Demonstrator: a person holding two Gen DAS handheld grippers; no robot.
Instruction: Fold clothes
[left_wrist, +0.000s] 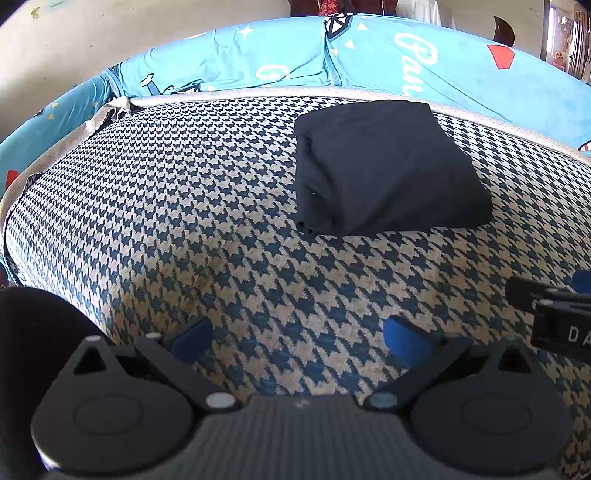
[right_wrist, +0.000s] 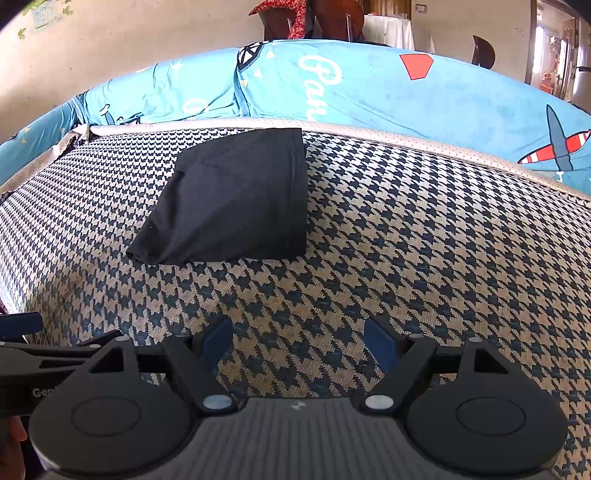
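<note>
Folded black cloth garment (left_wrist: 388, 166) lying on houndstooth-patterned woven mat (left_wrist: 203, 221); left gripper (left_wrist: 297, 341) hovering nearby, blue fingers (left_wrist: 406, 339) spread apart, empty.

One folded black garment (left_wrist: 388, 166) lies on one houndstooth mat (left_wrist: 184, 221). One blue sheet (left_wrist: 443, 70) lies behind it. Two grippers, left (left_wrist: 297, 338) and right (right_wrist: 298, 341), each show two blue fingers (left_wrist: 406, 338).

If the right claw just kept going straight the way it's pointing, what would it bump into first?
Probably the houndstooth woven mat itself: the open right claw points down at bare mat. The folded black garment lies farther ahead, to its left, though depth is unclear.
</note>
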